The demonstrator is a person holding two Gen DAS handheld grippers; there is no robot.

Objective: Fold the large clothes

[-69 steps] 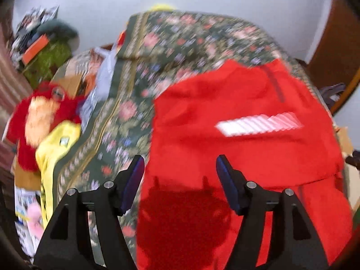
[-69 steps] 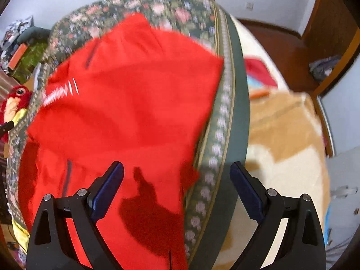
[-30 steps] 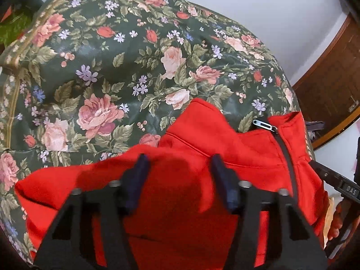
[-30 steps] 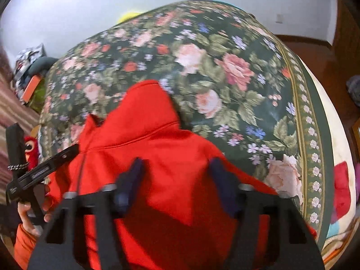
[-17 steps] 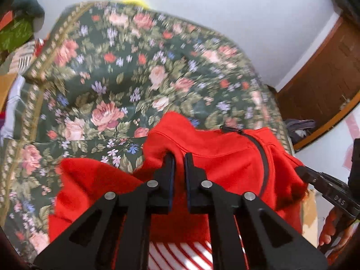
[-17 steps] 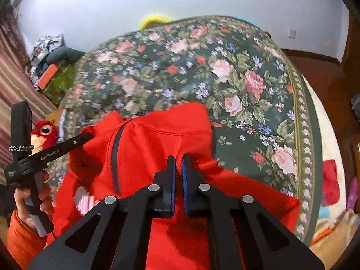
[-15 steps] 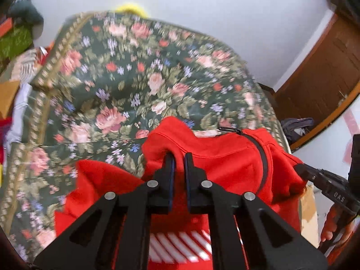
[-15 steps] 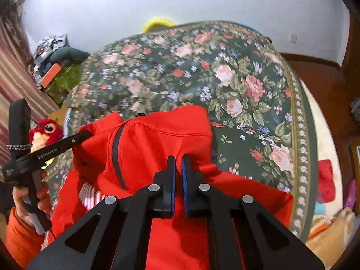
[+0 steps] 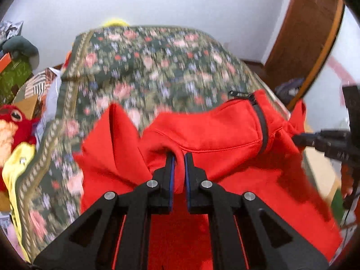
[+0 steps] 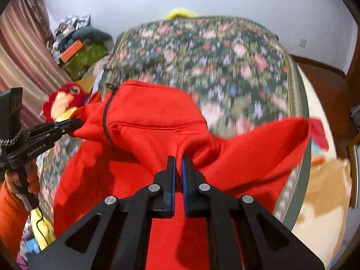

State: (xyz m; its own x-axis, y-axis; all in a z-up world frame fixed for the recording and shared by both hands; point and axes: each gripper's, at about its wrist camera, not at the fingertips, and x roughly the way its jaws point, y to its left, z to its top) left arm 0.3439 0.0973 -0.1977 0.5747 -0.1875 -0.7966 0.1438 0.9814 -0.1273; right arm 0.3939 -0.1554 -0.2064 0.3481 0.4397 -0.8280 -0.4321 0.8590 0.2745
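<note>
A red zip-up jacket [image 9: 213,130] with a dark zipper hangs lifted above the floral bedspread [image 9: 157,63]. My left gripper [image 9: 178,157] is shut on a pinch of its red fabric near the collar. My right gripper [image 10: 177,159] is shut on the jacket [image 10: 146,112] at the other shoulder. Each gripper shows in the other's view, the right one at the far right of the left wrist view [image 9: 299,138], the left one at the left of the right wrist view [image 10: 76,121]. The jacket's lower part hangs below, hidden by my fingers.
A red and yellow plush toy [image 9: 11,121] lies left of the bed, also in the right wrist view [image 10: 65,96]. Clutter and a green box [image 10: 83,56] sit by the wall. A wooden door [image 9: 310,40] stands at right. A beige blanket [image 10: 324,191] lies beside the bedspread [image 10: 225,51].
Both grippers closed on the jacket's shoulders and raised it off the bedspread. Since half a second ago the jacket has risen further and its sides have swung outward.
</note>
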